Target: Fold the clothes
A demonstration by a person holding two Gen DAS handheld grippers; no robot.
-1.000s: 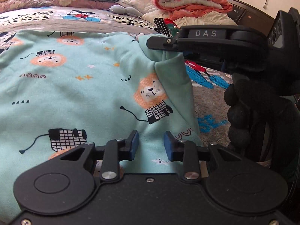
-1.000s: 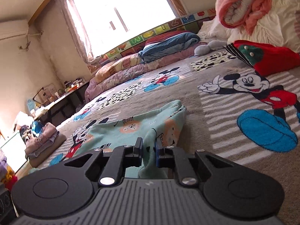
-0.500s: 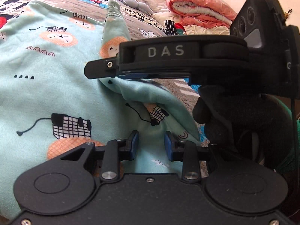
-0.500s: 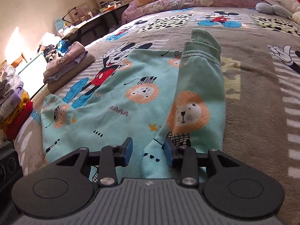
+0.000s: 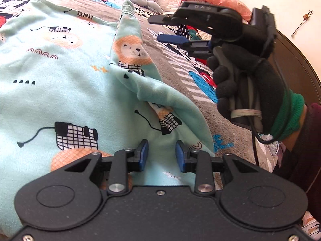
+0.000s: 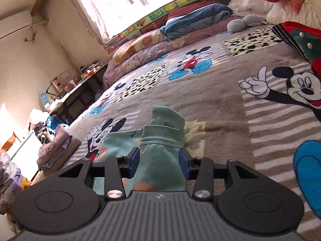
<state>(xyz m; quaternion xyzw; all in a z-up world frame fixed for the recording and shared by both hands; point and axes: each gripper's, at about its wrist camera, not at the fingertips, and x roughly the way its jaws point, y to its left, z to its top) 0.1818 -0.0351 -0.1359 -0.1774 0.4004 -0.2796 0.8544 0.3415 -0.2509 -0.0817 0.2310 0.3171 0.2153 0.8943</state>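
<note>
**Both tools open over mint lion-print garment on bed**

Left tool [image 5: 161, 155] low over the garment [image 5: 60, 92], blue pads parted with a clear gap, nothing pinched; mint fabric visible straight through the gap. Right tool [image 6: 158, 161] likewise spread wide, pads standing to either side of the sleeve [image 6: 160, 150] without squeezing it; whether the pads brush the cloth cannot be told. Seen from the left wrist, right tool [image 5: 170, 28] up and ahead to the right, fingers apart, held in a black-gloved hand [image 5: 246, 84] with a green cuff.

Garment spread flat on the bed blanket [image 6: 220, 92], filling the space ahead and to the left of the left tool. Printed with orange lions, grid-patterned shapes, small arcs and stars. Sleeve [image 5: 130, 46] folded in over the body, running away from the left tool, its ribbed cuff [image 6: 168, 118] at the far end, just ahead of the right tool. Loose fold of cloth bunched just ahead and right of the left tool.

Blanket grey-brown with cartoon-mouse prints and stripes, bare to the right of both tools. Red and green garment [image 6: 301, 40] far right of the right tool. Stacked quilts [image 6: 180, 30] along the far edge under a bright window [image 6: 130, 2]. Folded clothes pile [image 6: 56, 148] to the left of the right tool, at the bed's edge.
</note>
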